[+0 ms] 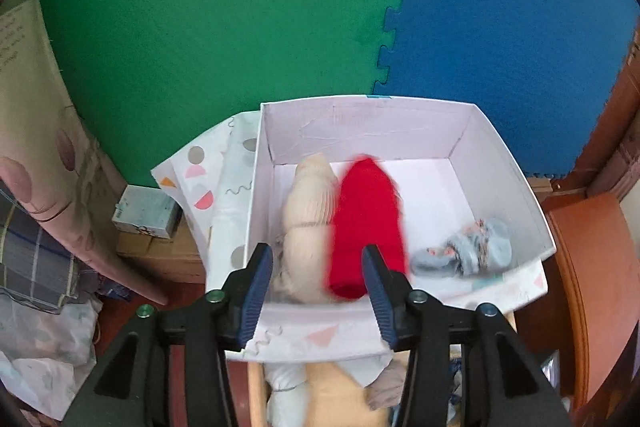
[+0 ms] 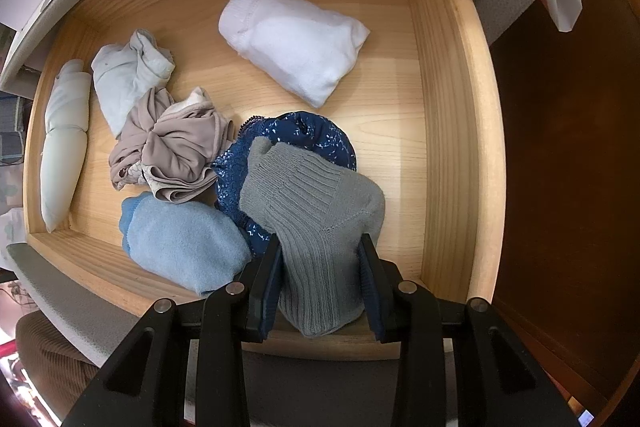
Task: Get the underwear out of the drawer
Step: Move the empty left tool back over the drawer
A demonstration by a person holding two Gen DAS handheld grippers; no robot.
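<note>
Floor in the left wrist view: foam puzzle mats, green mat (image 1: 200,27) on the left, blue mat (image 1: 520,19) on the right, interlocked along a toothed seam. A white box (image 1: 360,123) with patterned outer flaps sits open in front of the mats, reddish-brown wooden furniture (image 1: 584,267) to its right, a small carton (image 1: 146,213) and bedding to its left.

Left hand-held gripper (image 1: 318,259): jaws spread, over the near edge of the box. A red sock roll (image 1: 368,223), blurred, shows between the fingers but the pads do not press on it. Beside it in the box: a cream sock roll (image 1: 306,219) on the left, a grey patterned bundle (image 1: 468,251) in the right corner.

Right wrist view: light wooden drawer (image 2: 448,107), open, looked into from straight above. Right hand-held gripper (image 2: 320,263) pinches a grey ribbed sock (image 2: 316,227), which hangs over the drawer's near right part.

The underwear is in the drawer, none of it gripped: navy floral lace underwear (image 2: 296,135) directly beyond the gripper, partly under the grey sock; crumpled taupe underwear (image 2: 176,151) left of it, touching; pale grey underwear (image 2: 128,75) further back left. Also a white folded piece (image 2: 296,43) at back centre, well apart; a light blue sock bundle (image 2: 184,239) near left; a pale roll (image 2: 64,143) along the left wall.
</note>
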